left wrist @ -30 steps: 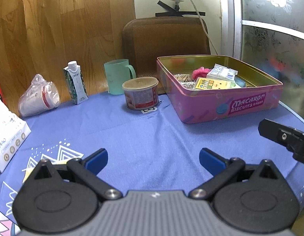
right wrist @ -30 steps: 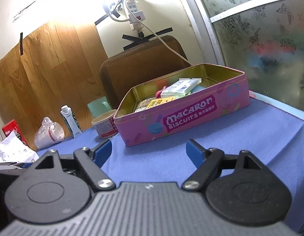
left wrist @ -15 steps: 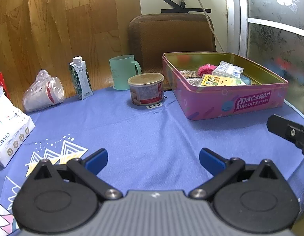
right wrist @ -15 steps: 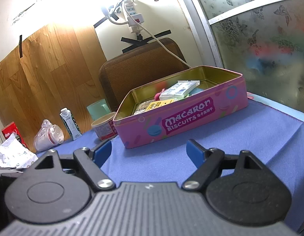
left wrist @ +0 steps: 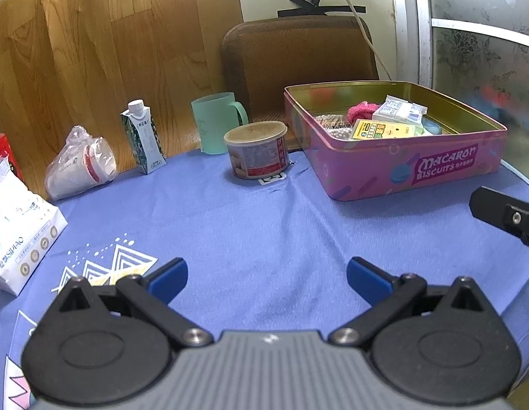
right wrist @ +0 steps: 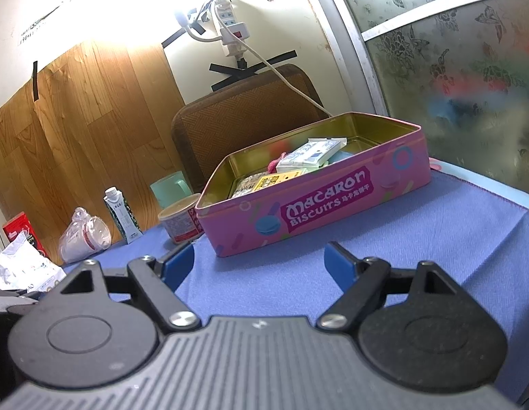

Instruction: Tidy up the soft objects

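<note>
Nearest me, my left gripper (left wrist: 266,278) hangs over the blue tablecloth (left wrist: 264,225) with its blue-tipped fingers (left wrist: 168,278) spread wide and nothing between them. My right gripper (right wrist: 259,264) is likewise wide apart and empty — low over the cloth, just short of the tin's front wall. Off to the left lies a white snack bag (left wrist: 15,235), and beyond it a bagged stack of paper cups (left wrist: 81,164) on its side. Further on stand a small carton (left wrist: 143,138), a round tub (left wrist: 256,150) on a tag marker, and a green mug (left wrist: 215,123) behind it. To the right sits the pink biscuit tin (left wrist: 411,167), open — inside I see a pink fuzzy piece (left wrist: 362,111), a yellow packet (left wrist: 384,131) and a white packet (left wrist: 399,109) piled together. A brown chair back (left wrist: 298,58) rises behind the table.
</note>
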